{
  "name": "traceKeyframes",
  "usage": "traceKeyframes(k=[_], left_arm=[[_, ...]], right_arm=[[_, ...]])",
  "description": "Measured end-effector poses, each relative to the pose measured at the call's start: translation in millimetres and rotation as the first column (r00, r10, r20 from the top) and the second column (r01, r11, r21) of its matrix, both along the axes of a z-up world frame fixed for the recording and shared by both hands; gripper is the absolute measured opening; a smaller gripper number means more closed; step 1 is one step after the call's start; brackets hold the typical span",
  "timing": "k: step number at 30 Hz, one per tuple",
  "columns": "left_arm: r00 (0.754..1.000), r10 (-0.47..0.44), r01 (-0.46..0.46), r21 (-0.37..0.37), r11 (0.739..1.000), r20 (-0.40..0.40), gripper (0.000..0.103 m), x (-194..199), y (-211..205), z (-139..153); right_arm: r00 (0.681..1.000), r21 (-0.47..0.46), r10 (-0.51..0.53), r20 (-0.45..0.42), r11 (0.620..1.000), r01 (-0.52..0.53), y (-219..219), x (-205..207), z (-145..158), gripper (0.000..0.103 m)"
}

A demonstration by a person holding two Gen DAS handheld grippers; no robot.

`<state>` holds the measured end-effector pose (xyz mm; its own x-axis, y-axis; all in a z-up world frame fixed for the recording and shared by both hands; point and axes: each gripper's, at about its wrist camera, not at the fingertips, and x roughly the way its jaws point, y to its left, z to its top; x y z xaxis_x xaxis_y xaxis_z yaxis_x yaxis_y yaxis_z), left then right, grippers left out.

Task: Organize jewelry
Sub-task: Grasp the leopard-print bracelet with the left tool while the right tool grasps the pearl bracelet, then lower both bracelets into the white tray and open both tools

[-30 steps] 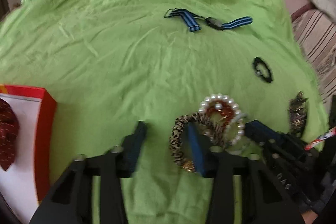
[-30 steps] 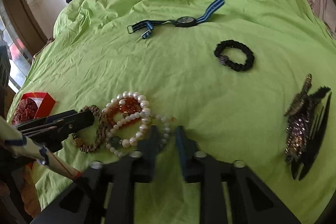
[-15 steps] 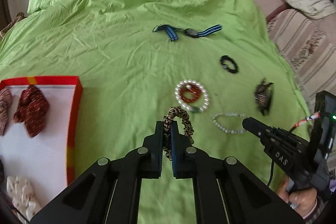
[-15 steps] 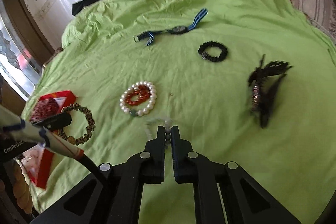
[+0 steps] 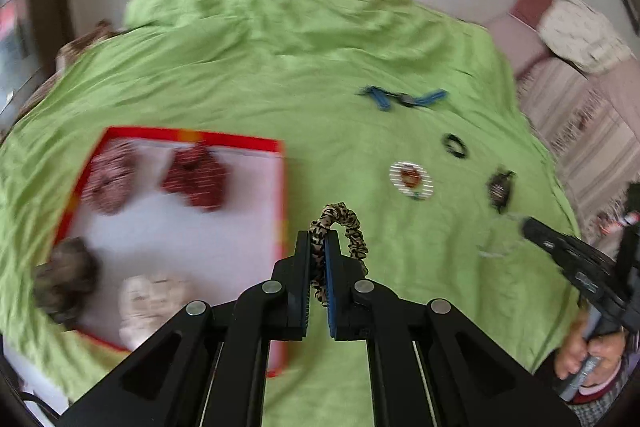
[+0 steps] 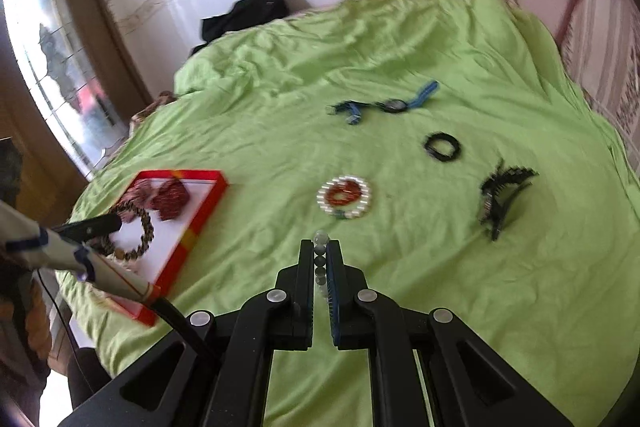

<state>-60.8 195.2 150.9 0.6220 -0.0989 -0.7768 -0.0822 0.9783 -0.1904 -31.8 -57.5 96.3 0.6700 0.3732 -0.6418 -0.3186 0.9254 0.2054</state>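
L tongs (image 5: 318, 251) pinch scrunchie (image 5: 340, 223), R tongs (image 6: 320, 259) pinch beads (image 6: 320, 239)

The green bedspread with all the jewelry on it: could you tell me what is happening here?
A person holds a claw in each hand. The left claw is shut on a leopard-print scrunchie near the red-rimmed tray. The right claw is shut on a pale bead bracelet. A watch lies on the bedspread.
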Motion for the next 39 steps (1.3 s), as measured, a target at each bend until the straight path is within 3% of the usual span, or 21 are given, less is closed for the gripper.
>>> traceKeyframes(k=[8,17,20,23,25,30,35,39], left_arm=[[0.973,0.211,-0.211,0.005,0.977,-0.091,0.006,4.2,112.9,-33.9],[0.932,0.326,-0.327,0.02,0.945,-0.159,0.006,25.1,171.8,-76.1],[0.925,0.35,-0.356,-0.016,0.934,-0.146,0.007,21.6,185.2,-78.0],[0.928,0.349,-0.358,-0.055,0.932,-0.129,0.009,15.6,194.3,-74.6],[0.93,0.35,-0.359,-0.069,0.931,-0.115,0.012,10.2,197.9,-69.7],[0.942,0.332,-0.336,-0.096,0.937,-0.053,0.039,-10.1,196.5,-50.0],[0.939,0.344,-0.343,-0.089,0.935,-0.002,0.044,-27.9,188.1,-31.7],[0.938,0.344,-0.341,-0.067,0.938,0.042,0.05,-48.8,170.8,-17.0]], right_arm=[[0.991,-0.044,0.134,-0.001,0.99,-0.134,73.0,-10.8,15.1,0.006],[0.953,-0.085,0.291,-0.081,0.951,-0.297,196.1,11.7,1.4,0.006],[0.929,-0.047,0.349,-0.121,0.933,-0.357,245.4,25.8,-8.4,0.006],[0.898,0.063,0.412,-0.156,0.911,-0.407,290.1,38.6,-20.8,0.007],[0.889,0.05,0.42,-0.181,0.907,-0.418,309.8,45.1,-36.5,0.007],[0.894,-0.024,0.38,-0.238,0.918,-0.397,321.1,54.2,-74.4,0.007],[0.907,-0.032,0.339,-0.25,0.933,-0.358,308.1,57.1,-80.1,0.018],[0.929,-0.05,0.322,-0.183,0.94,-0.336,284.3,42.6,-58.8,0.027]])
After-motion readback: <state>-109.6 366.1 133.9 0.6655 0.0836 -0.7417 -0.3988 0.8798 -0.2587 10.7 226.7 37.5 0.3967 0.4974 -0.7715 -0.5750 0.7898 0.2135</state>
